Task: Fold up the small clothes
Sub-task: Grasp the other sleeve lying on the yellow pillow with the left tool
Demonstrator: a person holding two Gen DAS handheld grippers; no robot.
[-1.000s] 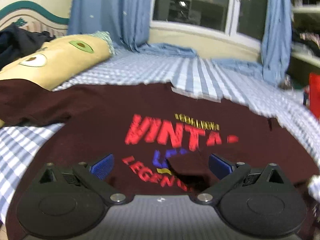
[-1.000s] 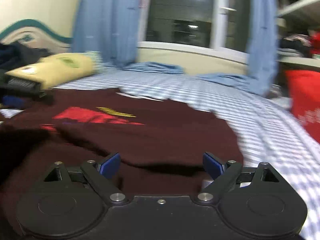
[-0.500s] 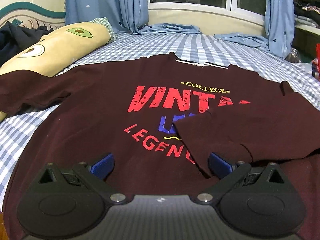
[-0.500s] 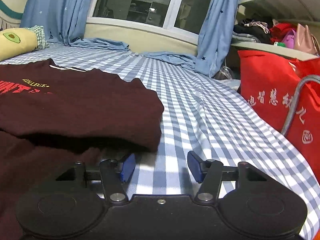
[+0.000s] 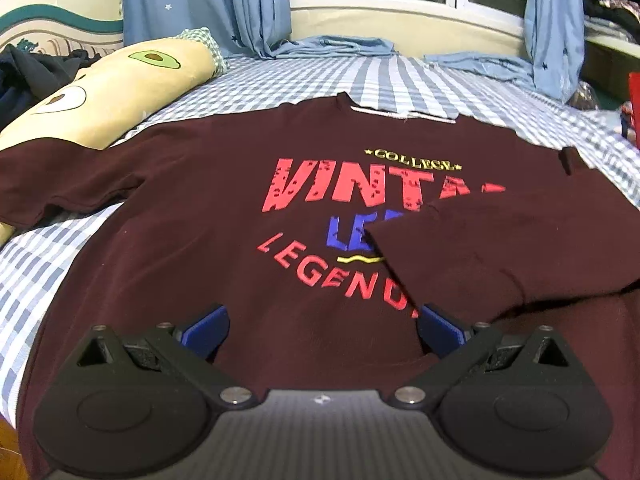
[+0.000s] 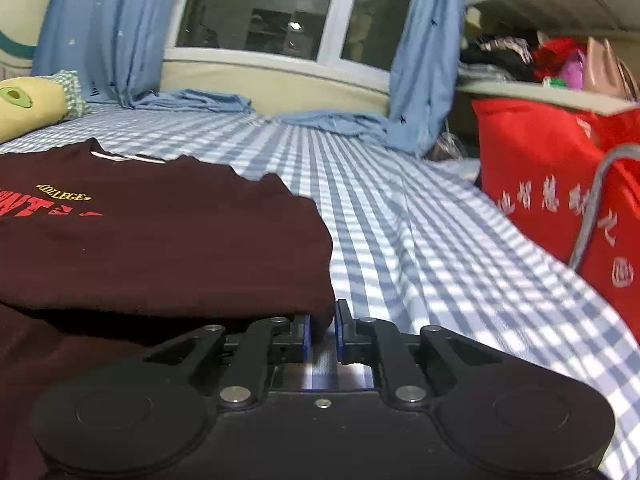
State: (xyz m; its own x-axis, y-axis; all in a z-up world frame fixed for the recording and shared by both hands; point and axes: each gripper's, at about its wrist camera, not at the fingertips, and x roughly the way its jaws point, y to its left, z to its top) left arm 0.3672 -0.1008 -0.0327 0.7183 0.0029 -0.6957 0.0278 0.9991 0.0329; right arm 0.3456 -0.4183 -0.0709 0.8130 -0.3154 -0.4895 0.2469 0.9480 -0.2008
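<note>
Nearest the right hand-held gripper (image 6: 322,330), the folded-over edge of the maroon T-shirt (image 5: 248,216) sits between the blue pads (image 6: 306,334). The jaws have just been closing and now stand almost together, with a corner of the fold pinched between them and the checked bed sheet (image 6: 440,248) visible through the remaining slit. From this gripper the shirt extends to the left and away; the right side of the shirt is already laid over the body, covering part of the print.

The left hand-held gripper (image 5: 322,330) hovers over the lower hem of the shirt with its jaws wide apart and nothing between them. The shirt lies flat, print upward, with its long axis running from the hem near this gripper to the collar (image 5: 402,117) farther off. Its unfolded left sleeve (image 5: 60,184) stretches out to the left of the shirt body, and its end rests on the avocado pillow (image 5: 120,100).

Judgement: the coming move turns on the right side fold, and the right gripper is the nearer one to it; the left sleeve remains to be folded.

Beyond the shirt collar lie bare sheet, then the blue curtains (image 5: 200,4) and the window. Right of the shirt, well apart, stands a red bag (image 6: 552,184). Nothing lies on the shirt itself to obstruct the fold.
</note>
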